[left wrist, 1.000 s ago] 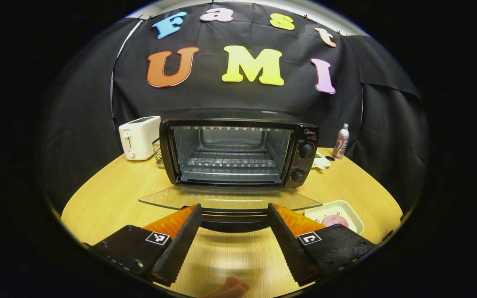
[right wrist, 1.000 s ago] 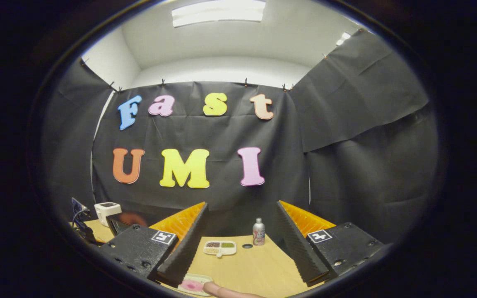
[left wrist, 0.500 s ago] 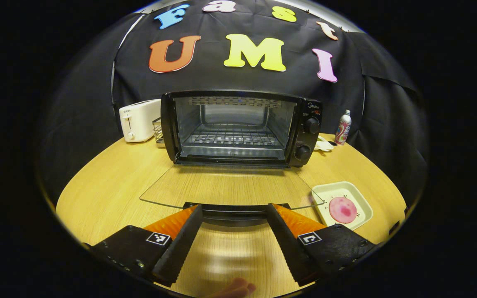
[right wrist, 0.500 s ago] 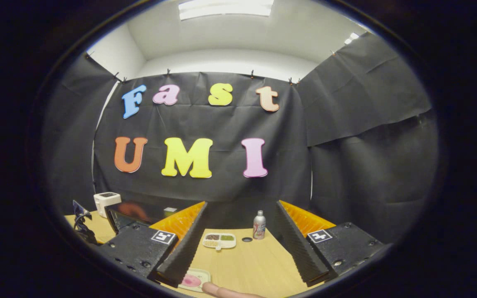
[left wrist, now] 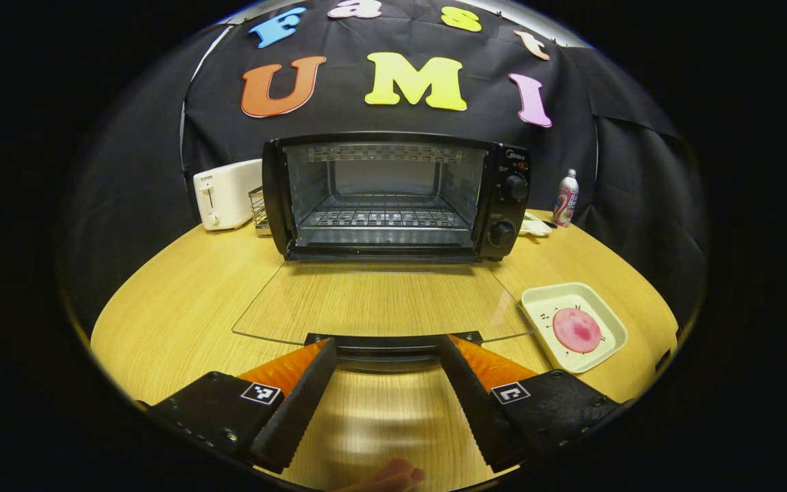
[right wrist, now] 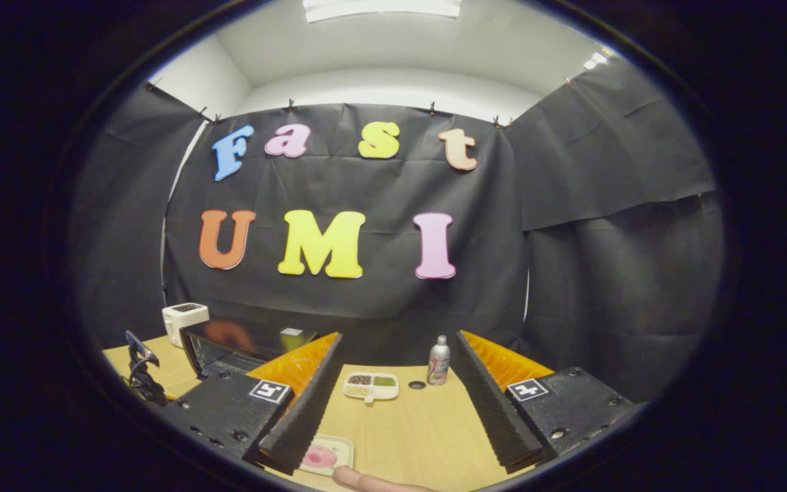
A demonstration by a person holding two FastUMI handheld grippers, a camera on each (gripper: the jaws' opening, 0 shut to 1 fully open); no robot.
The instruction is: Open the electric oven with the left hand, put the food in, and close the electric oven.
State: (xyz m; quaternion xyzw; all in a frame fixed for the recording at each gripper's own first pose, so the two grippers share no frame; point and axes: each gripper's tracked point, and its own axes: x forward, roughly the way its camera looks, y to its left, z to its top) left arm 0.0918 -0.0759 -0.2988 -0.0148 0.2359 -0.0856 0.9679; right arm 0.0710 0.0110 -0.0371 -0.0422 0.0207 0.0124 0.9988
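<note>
Left gripper: fingers wide apart, holding nothing, just in front of the door handle, one finger toward each end of it; whether they touch it I cannot tell.
Right gripper: fingers wide apart, empty, raised above the table's right side.
Door: glass, folded fully down, flat over the table.
Oven: open at the table's back edge, wire rack bare inside.
Food: pink round piece on a white dish near the right edge, just beside the door's right corner.
Toaster: back left, beside the oven.
Can: back right corner.
Snack tray: near the can.
</note>
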